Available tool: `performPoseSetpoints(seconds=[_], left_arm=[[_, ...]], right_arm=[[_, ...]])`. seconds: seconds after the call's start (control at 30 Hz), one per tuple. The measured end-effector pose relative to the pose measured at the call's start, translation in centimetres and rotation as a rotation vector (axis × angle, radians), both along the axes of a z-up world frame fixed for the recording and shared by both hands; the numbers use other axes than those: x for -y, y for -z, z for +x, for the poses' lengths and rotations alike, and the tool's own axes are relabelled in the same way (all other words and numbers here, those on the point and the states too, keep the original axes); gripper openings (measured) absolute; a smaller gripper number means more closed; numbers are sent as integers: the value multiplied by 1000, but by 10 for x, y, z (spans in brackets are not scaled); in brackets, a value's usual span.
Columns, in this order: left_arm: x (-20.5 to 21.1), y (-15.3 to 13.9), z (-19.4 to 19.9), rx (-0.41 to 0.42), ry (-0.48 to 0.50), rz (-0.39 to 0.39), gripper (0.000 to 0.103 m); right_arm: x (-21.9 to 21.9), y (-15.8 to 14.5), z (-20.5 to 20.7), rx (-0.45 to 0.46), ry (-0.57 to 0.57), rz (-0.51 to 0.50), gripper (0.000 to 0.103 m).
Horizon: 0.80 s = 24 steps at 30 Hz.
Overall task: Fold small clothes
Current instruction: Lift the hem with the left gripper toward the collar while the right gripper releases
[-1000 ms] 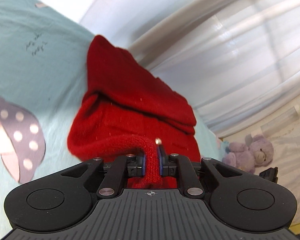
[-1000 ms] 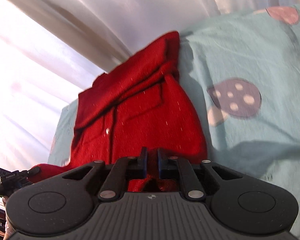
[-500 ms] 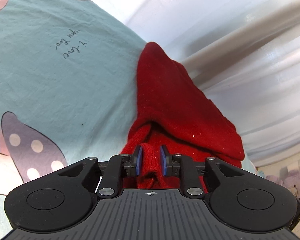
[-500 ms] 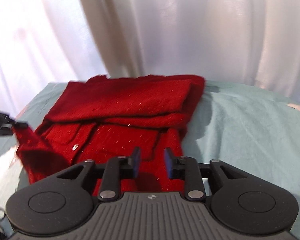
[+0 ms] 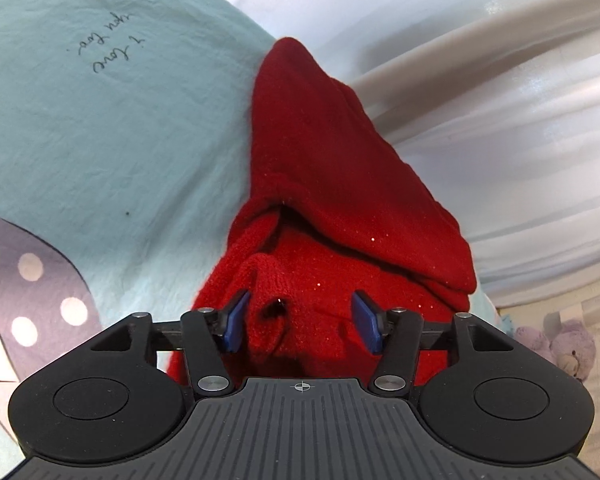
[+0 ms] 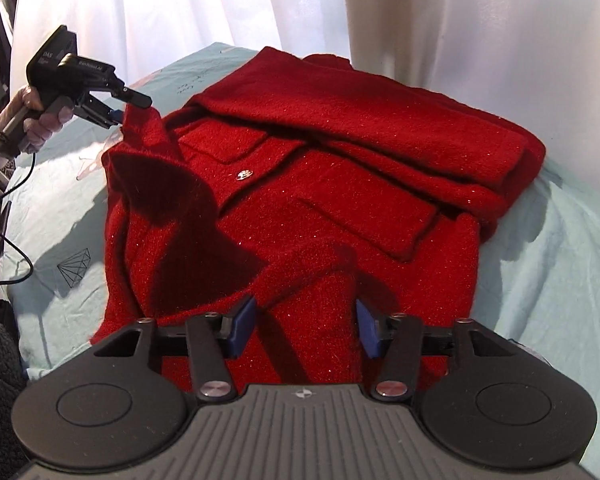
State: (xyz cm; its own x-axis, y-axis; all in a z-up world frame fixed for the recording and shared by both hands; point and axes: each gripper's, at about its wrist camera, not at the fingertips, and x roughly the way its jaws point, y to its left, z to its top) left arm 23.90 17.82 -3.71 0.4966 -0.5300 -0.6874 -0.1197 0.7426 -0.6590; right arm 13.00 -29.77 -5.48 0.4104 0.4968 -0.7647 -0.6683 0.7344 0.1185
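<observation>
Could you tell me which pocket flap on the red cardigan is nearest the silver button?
The upper-left flap; the button sits just below its edge, while the lower-right flap lies farther off.

- The red cardigan's near hem is hidden behind the left claw's body at the frame's bottom.
- Handwriting on the teal sheet, upper left, is too small to read fully.
- The purple plush toy is cut by the right edge.
- In the right wrist view, the hand is cropped at the left edge.
</observation>
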Motion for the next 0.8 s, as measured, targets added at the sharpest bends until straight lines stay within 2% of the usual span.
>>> performPoseSetpoints(seconds=[0.03, 0.1, 0.17, 0.27, 0.37, 0.47, 0.5, 0.57, 0.63, 0.67, 0.73, 0.8], left_arm=[[3, 1, 2, 6, 12, 9, 13], [7, -3, 3, 27, 5, 42, 16], [5, -9, 3, 59, -19, 34, 16], [-3, -15, 6, 83, -84, 32, 16], [-14, -12, 8, 60, -170, 40, 16], [-17, -13, 6, 75, -167, 64, 32], [-17, -14, 5, 87, -150, 80, 42], [-16, -18, 2, 120, -111, 93, 50], [-19, -20, -2, 149, -99, 74, 60], [-22, -20, -5, 164, -113, 52, 62], [-28, -18, -8, 190, -136, 8, 72], [-27, -17, -9, 212, -129, 19, 82]], right_arm=[[-5, 2, 0, 16, -3, -19, 8], [-8, -1, 1, 68, 25, -4, 9], [5, -12, 6, 97, 98, 103, 9], [41, -22, 22, 134, 360, 263, 8], [73, -9, 42, 71, 609, 320, 9], [89, 17, 54, -51, 757, 320, 9], [92, 22, 53, -72, 771, 325, 9], [94, 27, 52, -79, 776, 324, 13], [97, 29, 51, -89, 769, 347, 18], [101, 30, 51, -103, 765, 370, 21], [105, 30, 51, -129, 741, 426, 44], [99, 28, 51, -129, 683, 474, 59]])
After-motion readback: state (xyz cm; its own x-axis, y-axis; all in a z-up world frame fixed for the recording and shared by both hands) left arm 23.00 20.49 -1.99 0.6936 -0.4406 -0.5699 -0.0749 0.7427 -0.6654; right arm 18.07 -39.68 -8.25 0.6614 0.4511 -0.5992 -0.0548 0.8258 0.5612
